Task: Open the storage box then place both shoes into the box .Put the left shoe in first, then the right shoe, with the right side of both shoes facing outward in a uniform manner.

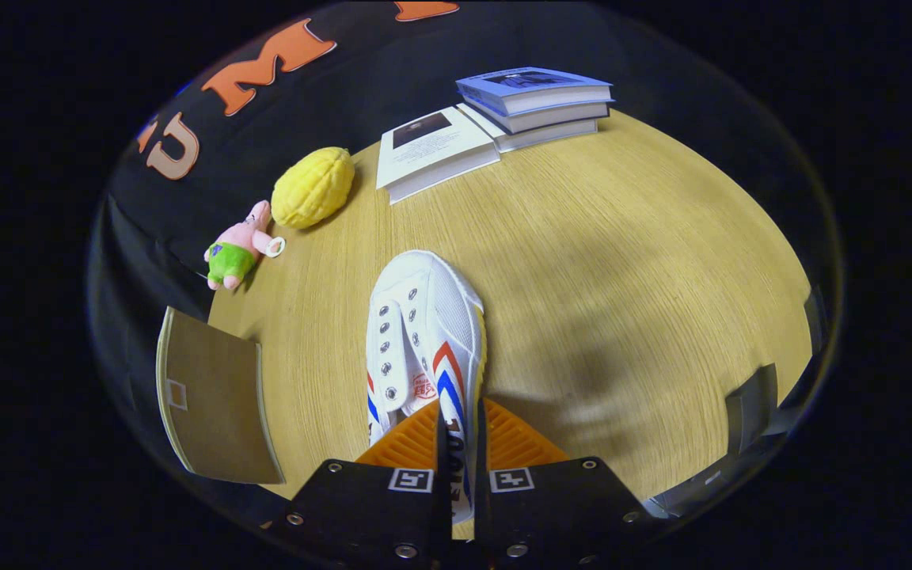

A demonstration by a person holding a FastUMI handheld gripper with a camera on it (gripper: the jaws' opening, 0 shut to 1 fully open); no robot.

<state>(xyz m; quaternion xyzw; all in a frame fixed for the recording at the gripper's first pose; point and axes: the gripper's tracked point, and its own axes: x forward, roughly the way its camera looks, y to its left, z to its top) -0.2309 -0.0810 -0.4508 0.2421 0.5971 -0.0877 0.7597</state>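
- Your gripper (460, 423) is closed down tight on the white canvas shoe with red and blue chevron stripes (423, 340); both fingers press on its side wall near the heel, with only the thin canvas between them.
- The shoe points away from you along the fingers, toe toward the far side of the light wood-grain counter (622, 261), its eyelets and open tongue turned up and the striped side next to the fingers.
- You cannot tell from this angle whether the shoe's sole is touching the counter or is lifted off it.
- The brown cardboard flap with a small pale square on it (214, 400) sits to the left of the fingers, at the near counter edge, apart from the shoe.
- Beyond the shoe and to its left lie a pink star-shaped plush toy in green shorts (236, 249) and, just beside it, a yellow bumpy plush shaped like a corn cob (313, 188).
- At the far edge you have a stack of blue-covered books (535, 99), with a white-covered book (434, 150) lying against its left side.
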